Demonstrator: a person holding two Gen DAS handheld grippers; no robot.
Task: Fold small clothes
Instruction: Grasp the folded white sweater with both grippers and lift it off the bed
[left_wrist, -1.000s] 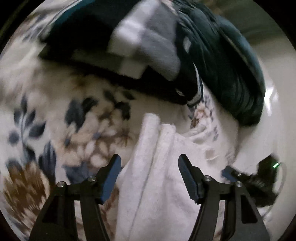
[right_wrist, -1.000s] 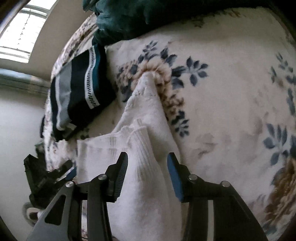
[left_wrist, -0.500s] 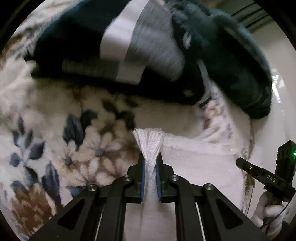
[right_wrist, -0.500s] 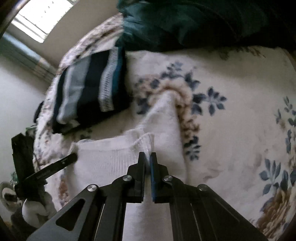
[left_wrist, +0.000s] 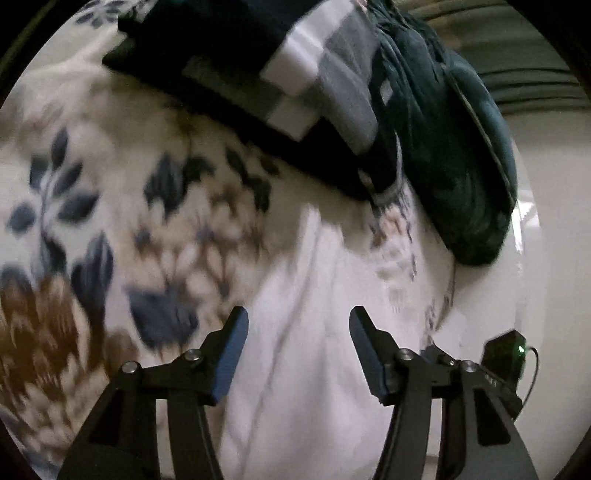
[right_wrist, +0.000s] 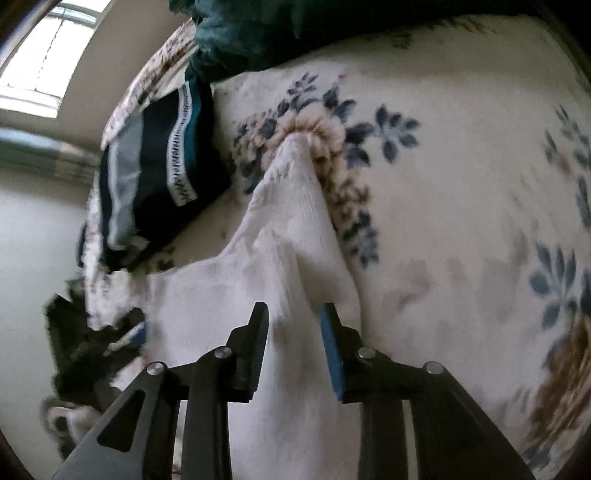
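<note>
Both the left claw (left_wrist: 298, 349) and right claw (right_wrist: 294, 345) are hovering with jaws apart over the soft, light, limp white knitted garment (right_wrist: 295, 236) lying on the floral fleece bedspread (right_wrist: 461, 177), likely best pinched at its edges.

The left gripper (left_wrist: 298, 332) is showing at the bottom of the frame with its two black fingers spread wide and nothing between the blue pads. A white garment (left_wrist: 317, 362) is lying under and beyond the gap, running up toward the centre of the frame. It is resting on a floral blanket (left_wrist: 110, 221), cream with blue and brown flowers, which is filling the left half and looking blurred. A navy garment with white and grey stripes (left_wrist: 295, 74) is sitting at the top, with a dark teal fabric (left_wrist: 461, 166) bunching along the upper right.
</note>
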